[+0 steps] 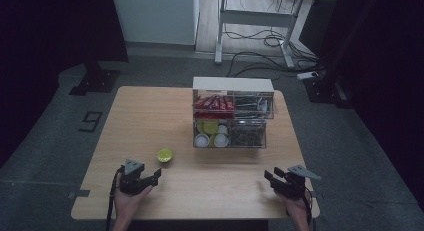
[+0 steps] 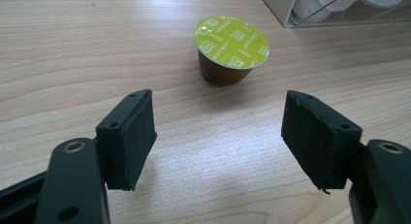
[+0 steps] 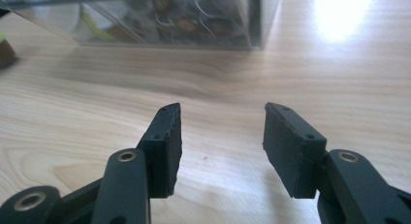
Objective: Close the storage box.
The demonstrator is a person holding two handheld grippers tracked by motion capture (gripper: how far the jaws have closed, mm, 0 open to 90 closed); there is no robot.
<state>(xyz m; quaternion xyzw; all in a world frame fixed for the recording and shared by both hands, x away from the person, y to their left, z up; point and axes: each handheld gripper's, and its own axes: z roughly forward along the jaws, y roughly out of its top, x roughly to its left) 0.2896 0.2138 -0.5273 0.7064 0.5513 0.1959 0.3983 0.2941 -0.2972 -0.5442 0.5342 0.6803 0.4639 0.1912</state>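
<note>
A coffee capsule (image 1: 165, 155) with a yellow-green foil lid and brown body lies on the wooden table (image 1: 150, 111), left of centre. In the left gripper view the capsule (image 2: 230, 49) rests tilted just beyond my left gripper (image 2: 220, 132), whose jaws stand open with nothing between them. From above, the left gripper (image 1: 154, 177) sits near the front left edge, a short way below the capsule. My right gripper (image 1: 270, 177) is near the front right edge. Its jaws (image 3: 222, 146) are open over bare wood with nothing between them.
A clear plastic organizer (image 1: 232, 113) with drawers stands mid-table; it holds red sachets, white and green capsules and dark items. Its lower right corner (image 3: 242, 20) lies ahead of the right gripper. Beyond the table are a desk frame (image 1: 255, 21) and floor cables.
</note>
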